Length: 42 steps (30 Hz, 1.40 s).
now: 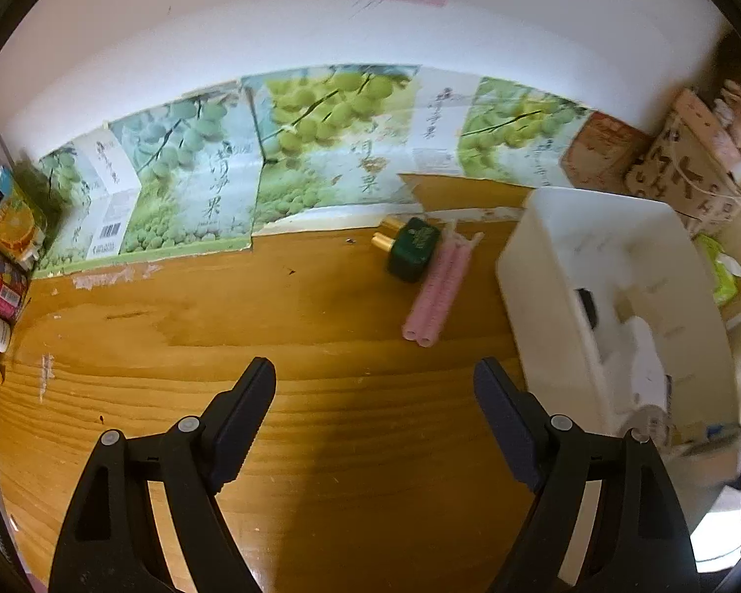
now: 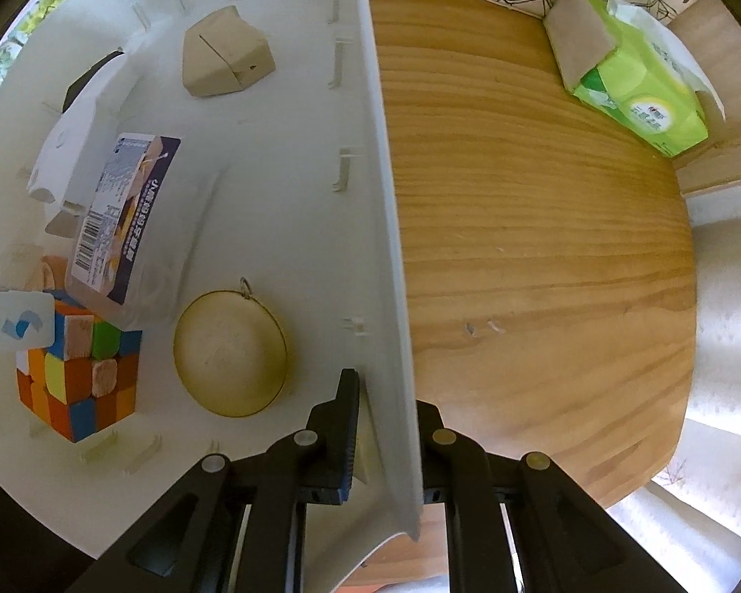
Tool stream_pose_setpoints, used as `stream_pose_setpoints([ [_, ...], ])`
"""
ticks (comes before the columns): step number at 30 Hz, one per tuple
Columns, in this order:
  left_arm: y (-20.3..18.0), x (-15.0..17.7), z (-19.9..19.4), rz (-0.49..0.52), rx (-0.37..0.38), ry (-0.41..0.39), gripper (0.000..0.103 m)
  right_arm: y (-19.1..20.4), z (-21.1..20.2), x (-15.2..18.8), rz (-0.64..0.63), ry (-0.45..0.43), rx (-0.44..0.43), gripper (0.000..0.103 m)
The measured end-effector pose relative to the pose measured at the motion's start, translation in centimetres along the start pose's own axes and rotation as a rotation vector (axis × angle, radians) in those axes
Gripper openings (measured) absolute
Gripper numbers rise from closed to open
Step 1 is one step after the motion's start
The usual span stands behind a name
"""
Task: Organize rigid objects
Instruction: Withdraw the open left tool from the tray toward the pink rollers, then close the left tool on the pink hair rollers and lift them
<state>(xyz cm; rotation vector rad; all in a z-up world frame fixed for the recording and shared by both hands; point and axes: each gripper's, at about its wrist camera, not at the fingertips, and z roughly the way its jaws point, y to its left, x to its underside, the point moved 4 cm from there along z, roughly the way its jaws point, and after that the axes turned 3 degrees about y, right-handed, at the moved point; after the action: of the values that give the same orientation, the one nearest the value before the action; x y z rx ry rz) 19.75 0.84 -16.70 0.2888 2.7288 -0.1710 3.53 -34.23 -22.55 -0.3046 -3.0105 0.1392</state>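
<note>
My left gripper (image 1: 374,380) is open and empty above the wooden table (image 1: 296,326). Ahead of it lie a dark green bottle with a gold cap (image 1: 411,247) and a pair of pink tubes (image 1: 437,291), side by side and touching. A white bin (image 1: 558,257) stands to their right. My right gripper (image 2: 388,395) is shut on the white bin's wall (image 2: 385,197), one finger inside and one outside. Inside the bin lie a colour cube (image 2: 81,370), a round wooden disc (image 2: 229,346), a tan box (image 2: 225,52), a labelled packet (image 2: 123,207) and a white object (image 2: 69,148).
Grape-printed cardboard (image 1: 271,158) leans on the wall behind the table. Juice cartons (image 1: 10,227) stand at the left edge. Patterned boxes (image 1: 686,168) sit at the back right. A green tissue pack (image 2: 632,69) lies on the table right of the bin, near the table's edge.
</note>
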Motion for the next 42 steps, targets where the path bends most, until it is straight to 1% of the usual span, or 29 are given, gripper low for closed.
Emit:
stream_pose_setpoints([
  [6, 0.8, -0.8, 2.5, -0.044, 0.001, 0.052, 0.085, 0.0, -0.2, -0.5, 0.008, 0.005, 0.002, 0.014],
  [12, 0.5, -1.8, 4.4, -0.047, 0.005, 0.092, 0.085, -0.1, 0.1, -0.4, 0.014, 0.007, 0.000, 0.014],
  [15, -0.2, -2.0, 5.1, -0.034, 0.030, 0.103, 0.085, -0.2, 0.0, -0.5, 0.016, 0.010, -0.001, 0.014],
  [20, -1.6, -2.6, 6.3, -0.004, 0.047, 0.119, 0.085, -0.2, 0.1, -0.5, 0.020, 0.014, -0.002, 0.014],
  [30, -3.1, -3.9, 8.3, 0.034, 0.049, 0.144, 0.083, -0.5, 0.3, -0.6, 0.036, 0.023, -0.009, 0.014],
  [33, -3.2, -4.2, 8.9, 0.040, 0.049, 0.155, 0.079, -0.7, 0.3, -0.7, 0.043, 0.027, -0.012, 0.014],
  [35, -3.4, -4.1, 9.2, 0.043, 0.048, 0.161, 0.072, -0.8, 0.3, -0.7, 0.045, 0.031, -0.013, 0.014],
  [37, -3.5, -4.2, 9.6, 0.044, 0.048, 0.170, 0.067, -0.7, 0.4, -0.8, 0.045, 0.034, -0.015, 0.014],
  [39, -3.6, -4.3, 9.7, 0.057, 0.039, 0.162, 0.062, -0.7, 0.4, -0.8, 0.045, 0.037, -0.016, 0.014],
  [42, -3.6, -4.4, 9.7, 0.076, 0.024, 0.152, 0.052, -0.8, 0.5, -1.0, 0.044, 0.040, -0.015, 0.014],
])
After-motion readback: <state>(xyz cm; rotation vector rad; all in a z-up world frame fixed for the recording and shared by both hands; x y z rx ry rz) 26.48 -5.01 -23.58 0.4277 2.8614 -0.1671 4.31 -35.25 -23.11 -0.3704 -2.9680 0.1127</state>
